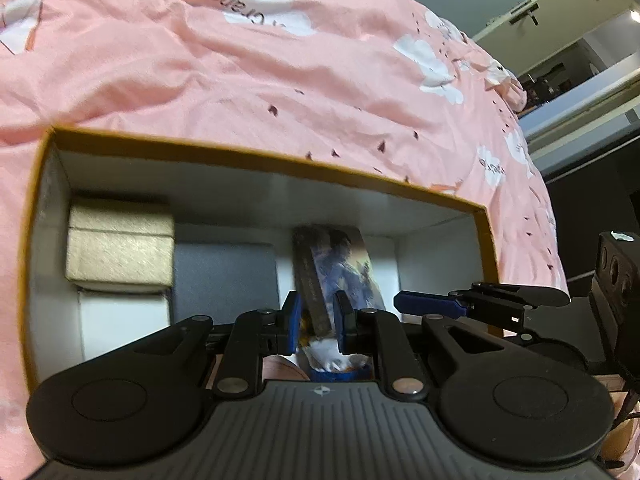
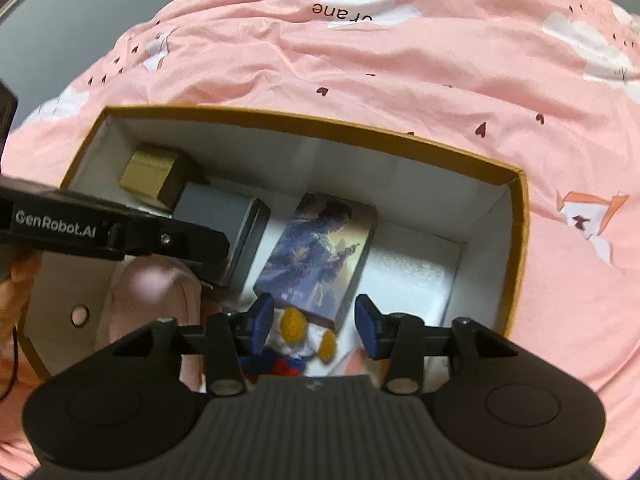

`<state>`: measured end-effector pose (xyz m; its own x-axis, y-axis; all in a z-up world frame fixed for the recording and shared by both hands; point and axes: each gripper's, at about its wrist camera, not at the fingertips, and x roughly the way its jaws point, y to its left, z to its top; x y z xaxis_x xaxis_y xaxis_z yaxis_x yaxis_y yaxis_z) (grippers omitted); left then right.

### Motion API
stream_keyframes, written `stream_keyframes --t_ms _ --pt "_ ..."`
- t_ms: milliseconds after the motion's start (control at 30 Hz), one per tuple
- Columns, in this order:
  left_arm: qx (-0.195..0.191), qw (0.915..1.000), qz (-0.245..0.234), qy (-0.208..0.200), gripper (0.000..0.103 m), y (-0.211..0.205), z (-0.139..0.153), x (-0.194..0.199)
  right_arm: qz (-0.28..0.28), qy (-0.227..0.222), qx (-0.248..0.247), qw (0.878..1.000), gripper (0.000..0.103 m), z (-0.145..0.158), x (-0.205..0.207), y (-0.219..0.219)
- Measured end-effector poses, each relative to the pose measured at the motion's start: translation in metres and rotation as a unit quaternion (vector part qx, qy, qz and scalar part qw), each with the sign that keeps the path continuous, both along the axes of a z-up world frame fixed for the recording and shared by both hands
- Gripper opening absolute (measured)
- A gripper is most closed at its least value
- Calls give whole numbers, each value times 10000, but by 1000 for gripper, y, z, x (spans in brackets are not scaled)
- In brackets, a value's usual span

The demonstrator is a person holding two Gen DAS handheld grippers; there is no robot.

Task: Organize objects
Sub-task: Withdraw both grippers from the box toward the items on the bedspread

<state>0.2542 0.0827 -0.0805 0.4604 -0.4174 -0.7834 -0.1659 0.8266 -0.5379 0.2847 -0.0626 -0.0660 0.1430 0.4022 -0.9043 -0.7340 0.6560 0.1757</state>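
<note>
An orange-rimmed cardboard box [image 2: 320, 124] [image 1: 256, 160] lies on the bed. Inside it are a gold box [image 2: 150, 178] [image 1: 120, 248], a grey tin [image 2: 224, 216] [image 1: 226, 276] and a flat picture box [image 2: 320, 248] [image 1: 352, 264]. A small plush toy [image 2: 294, 326] [image 1: 330, 354], white with yellow feet, lies at the near wall. My right gripper [image 2: 316, 322] stands open around it, the right pad clear of it. My left gripper [image 1: 319, 314] is shut to a narrow gap. The picture box's dark edge shows through that gap; whether the pads touch it is unclear.
The pink sheet [image 1: 280, 60] with cloud prints surrounds the box. A white carton [image 1: 124, 324] sits under the gold box. A pink item [image 2: 152, 288] lies near the box's front left. Bare white floor [image 2: 416, 276] shows at the box's right end. The right gripper's fingers [image 1: 428, 306] reach in beside my left.
</note>
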Motion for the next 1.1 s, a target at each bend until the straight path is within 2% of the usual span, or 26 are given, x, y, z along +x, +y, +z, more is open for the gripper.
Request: stream_keyframes --t_ms 167,233,267,300,433,633,767,967,1100 --pt "241 9997 58 -90 18 6 4 -1 -246 60 -142 9996 56 -14 9 15" --pt "358 9993 27 -129 18 6 5 -1 -346 151 -237 9990 51 -22 12 20" --pt "384 9992 16 -118 18 7 4 -1 -405 267 -117 9988 49 -25 15 20" --pt "400 9991 21 -104 18 8 2 -2 -483 347 -26 9982 42 -26 17 19" --pt "512 9987 46 -55 18 11 -3 -1 -256 323 100 9991 34 -26 13 26" --pt "563 9984 48 62 18 15 -13 -1 -142 238 90 9996 33 -28 9 34" --pt "600 9981 58 114 18 14 -17 -1 -477 460 125 9977 33 -34 15 33" --pt "851 9963 -119 -89 18 1 -3 -9 -417 149 69 9990 34 -25 4 35" --pt "1198 9921 -216 -305 18 -13 16 -24 -441 -200 60 9988 34 -9 -12 29"
